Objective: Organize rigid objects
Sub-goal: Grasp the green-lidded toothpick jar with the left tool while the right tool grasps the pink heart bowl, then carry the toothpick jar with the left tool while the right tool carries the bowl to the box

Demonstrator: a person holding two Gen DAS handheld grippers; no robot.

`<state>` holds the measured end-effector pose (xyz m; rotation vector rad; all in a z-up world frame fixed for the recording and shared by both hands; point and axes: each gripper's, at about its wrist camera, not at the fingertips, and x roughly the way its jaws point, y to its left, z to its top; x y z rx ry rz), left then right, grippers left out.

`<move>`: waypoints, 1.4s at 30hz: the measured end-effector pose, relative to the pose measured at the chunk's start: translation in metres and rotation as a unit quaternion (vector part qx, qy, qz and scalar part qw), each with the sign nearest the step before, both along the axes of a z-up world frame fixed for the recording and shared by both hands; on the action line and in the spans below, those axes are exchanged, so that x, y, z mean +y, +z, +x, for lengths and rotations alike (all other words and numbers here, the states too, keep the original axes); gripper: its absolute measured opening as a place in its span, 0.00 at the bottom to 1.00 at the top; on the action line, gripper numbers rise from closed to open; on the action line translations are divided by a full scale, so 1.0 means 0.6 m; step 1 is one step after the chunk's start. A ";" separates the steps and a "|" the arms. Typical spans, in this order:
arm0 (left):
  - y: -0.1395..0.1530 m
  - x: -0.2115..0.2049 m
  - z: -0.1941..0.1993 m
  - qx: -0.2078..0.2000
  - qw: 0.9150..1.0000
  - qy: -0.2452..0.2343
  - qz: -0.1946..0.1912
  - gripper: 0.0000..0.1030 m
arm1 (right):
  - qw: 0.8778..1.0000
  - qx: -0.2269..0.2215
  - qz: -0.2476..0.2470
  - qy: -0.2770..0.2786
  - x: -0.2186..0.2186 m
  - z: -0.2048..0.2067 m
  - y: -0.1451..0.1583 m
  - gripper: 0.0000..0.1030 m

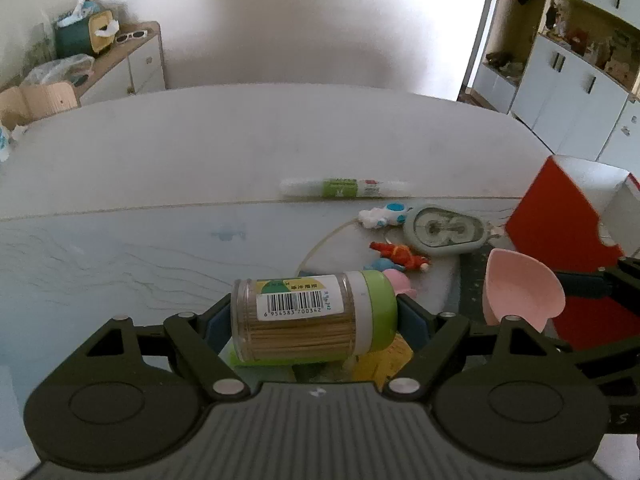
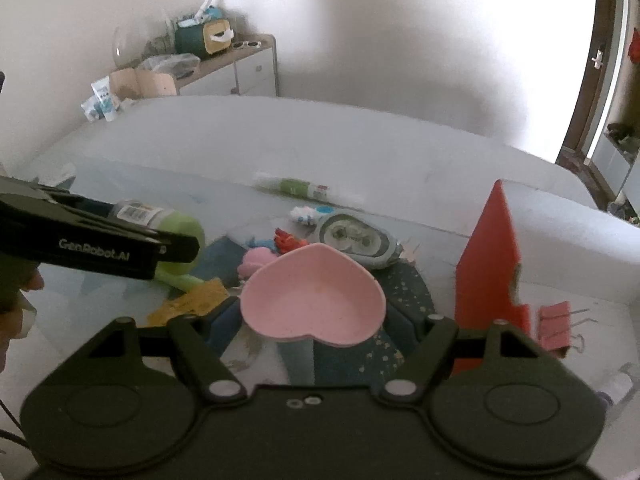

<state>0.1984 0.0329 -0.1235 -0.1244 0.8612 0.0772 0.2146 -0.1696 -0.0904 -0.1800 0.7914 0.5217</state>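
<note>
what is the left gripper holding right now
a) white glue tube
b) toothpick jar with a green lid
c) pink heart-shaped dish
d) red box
b: the left gripper clamps the toothpick jar sideways by its ends, while the pink heart-shaped dish sits in the right gripper.

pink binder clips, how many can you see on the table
1, maybe more. A pink binder clip lies on the table right of the red box, seen only in the right wrist view; the box and both grippers could hide others.
</note>
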 end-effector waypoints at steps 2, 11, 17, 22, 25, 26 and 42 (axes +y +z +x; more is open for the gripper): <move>0.013 -0.003 -0.009 -0.004 1.000 -0.002 0.000 0.81 | 1.000 -0.005 0.002 -0.003 -0.003 -0.010 0.012 0.74; 0.069 -0.025 -0.050 -0.027 0.999 -0.026 -0.007 0.81 | 0.999 -0.025 0.015 -0.023 -0.017 -0.058 0.061 0.74; 0.105 -0.045 -0.077 -0.043 0.998 -0.052 -0.011 0.81 | 0.998 -0.034 0.021 -0.038 -0.037 -0.085 0.089 0.74; 0.129 -0.062 -0.093 -0.054 0.996 -0.075 -0.016 0.81 | 0.997 -0.046 0.024 -0.048 -0.057 -0.101 0.112 0.74; 0.141 -0.074 -0.100 -0.060 0.994 -0.088 -0.017 0.81 | 0.997 -0.051 0.029 -0.056 -0.071 -0.106 0.122 0.74; 0.144 -0.079 -0.102 -0.061 0.994 -0.092 -0.017 0.81 | 0.996 -0.054 0.030 -0.059 -0.076 -0.108 0.126 0.74; 0.164 -0.222 -0.085 -0.067 0.986 -0.155 -0.012 0.81 | 0.993 -0.059 0.027 -0.095 -0.232 -0.099 0.135 0.74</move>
